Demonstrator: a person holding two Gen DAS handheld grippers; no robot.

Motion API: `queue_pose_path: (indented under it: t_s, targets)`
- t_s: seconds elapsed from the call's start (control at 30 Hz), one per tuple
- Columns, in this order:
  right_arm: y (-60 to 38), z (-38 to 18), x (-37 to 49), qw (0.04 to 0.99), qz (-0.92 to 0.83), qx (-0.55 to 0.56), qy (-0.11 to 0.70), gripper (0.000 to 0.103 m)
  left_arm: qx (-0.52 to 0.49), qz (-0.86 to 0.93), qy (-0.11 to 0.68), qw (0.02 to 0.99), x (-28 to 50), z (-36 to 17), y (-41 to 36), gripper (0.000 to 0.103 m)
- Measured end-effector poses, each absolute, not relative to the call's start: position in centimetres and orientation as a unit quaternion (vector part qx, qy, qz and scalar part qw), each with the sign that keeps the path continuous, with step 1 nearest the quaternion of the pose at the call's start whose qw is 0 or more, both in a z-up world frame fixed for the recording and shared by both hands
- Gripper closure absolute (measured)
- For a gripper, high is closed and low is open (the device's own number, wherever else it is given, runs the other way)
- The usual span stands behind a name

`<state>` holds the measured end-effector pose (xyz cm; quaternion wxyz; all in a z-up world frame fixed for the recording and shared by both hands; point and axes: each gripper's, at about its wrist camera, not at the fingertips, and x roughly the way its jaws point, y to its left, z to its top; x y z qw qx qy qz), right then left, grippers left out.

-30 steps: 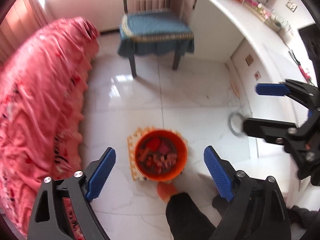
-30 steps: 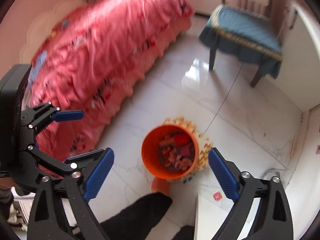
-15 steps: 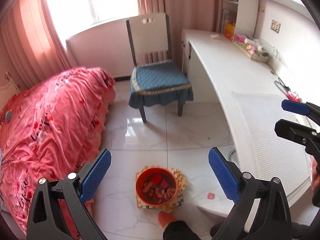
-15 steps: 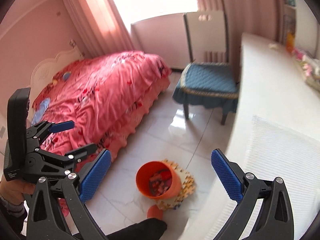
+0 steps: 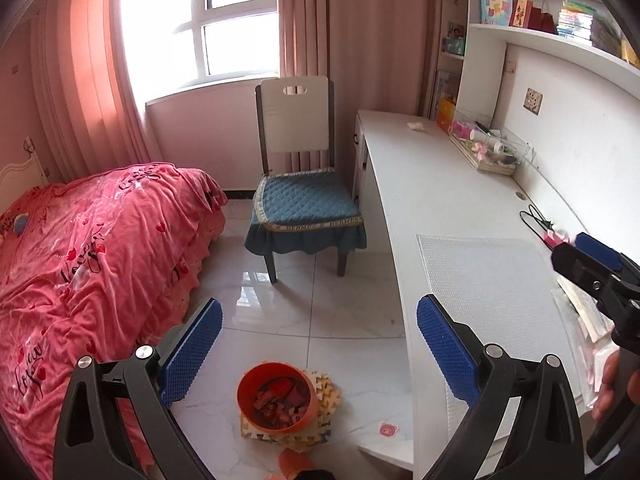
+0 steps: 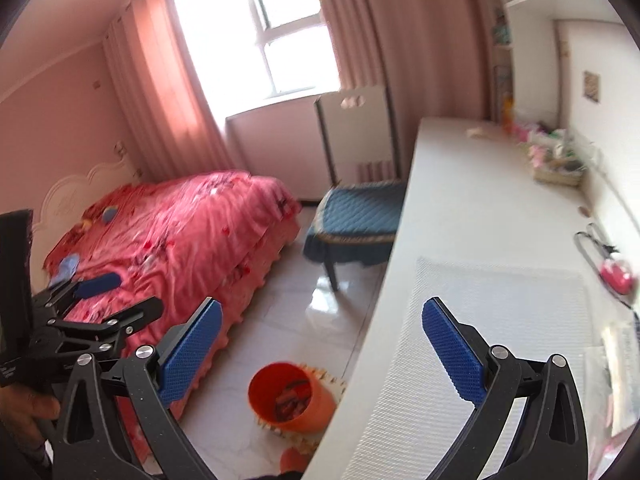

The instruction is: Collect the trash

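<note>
An orange bin (image 5: 276, 396) holding scraps stands on foam mats (image 5: 324, 394) on the floor beside the white desk (image 5: 440, 184); it also shows in the right wrist view (image 6: 288, 398). A crumpled white scrap (image 5: 416, 125) lies at the desk's far end, blurred in the right wrist view (image 6: 476, 133). My left gripper (image 5: 318, 350) is open and empty, held high over the floor. My right gripper (image 6: 322, 350) is open and empty at the desk's edge. The right gripper also shows in the left wrist view (image 5: 592, 264), the left in the right wrist view (image 6: 108, 300).
A pink bed (image 5: 88, 248) fills the left. A chair with a blue cushion (image 5: 304, 200) stands by the desk. A clear organiser (image 5: 486, 148), a white mesh mat (image 5: 480, 276), a pink object with black cord (image 6: 614, 274) and papers (image 5: 584, 312) lie on the desk. A pink sticker (image 5: 387, 429) lies on the floor.
Both grippers have risen and tilted up from looking down at the orange bin to looking across the room and desk. Both stayed open.
</note>
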<state>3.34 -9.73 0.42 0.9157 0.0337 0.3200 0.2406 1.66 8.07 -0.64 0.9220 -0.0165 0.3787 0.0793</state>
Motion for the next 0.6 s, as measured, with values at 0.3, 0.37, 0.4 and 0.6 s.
queue_pose_path:
  t_s: [0.3,0.37,0.4,0.6]
  targets:
    - [-13.4,2.3,-0.5,0.952,0.181,0.026,0.247,0.005,-0.052,0.07,0.338,0.937,1.0,0.0,5.0,0.006]
    - [-14.1,2.5,-0.3,0.953,0.174,0.027,0.247,0.005,-0.054,0.065,0.329,0.941,1.0,0.0,4.2,0.006]
    - [-14.8,2.7,-0.3,0.954,0.168,0.029,0.248,0.005,-0.052,0.064,0.328,0.941,1.1,0.0,3.9,0.006]
    - [-17.0,3.4,1.2,0.953,0.146,0.04,0.262,0.005,-0.03,0.062,0.32,0.945,1.3,-0.2,2.4,0.006]
